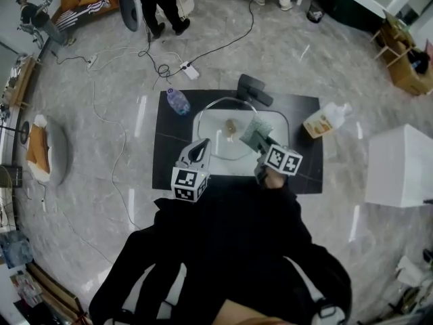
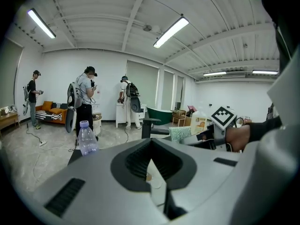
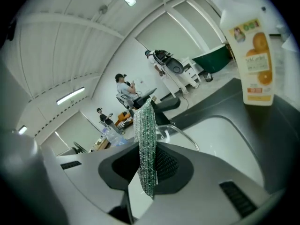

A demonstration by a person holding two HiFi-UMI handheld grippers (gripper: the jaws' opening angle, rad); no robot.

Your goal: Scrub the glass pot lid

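- The glass pot lid is laid flat in a white tray on the black counter, with its brown knob turned upward.
- A green scrub pad is gripped on edge by the right tongs, which are clenched on it above the right part of the lid.
- The left tongs are held over the lid's near left rim. Their tips are drawn together, and nothing is seen between them.
- A clear water bottle is placed at the counter's far left corner, apart from the tray.
- An orange-labelled detergent bottle is set on the counter to the right of the tray.
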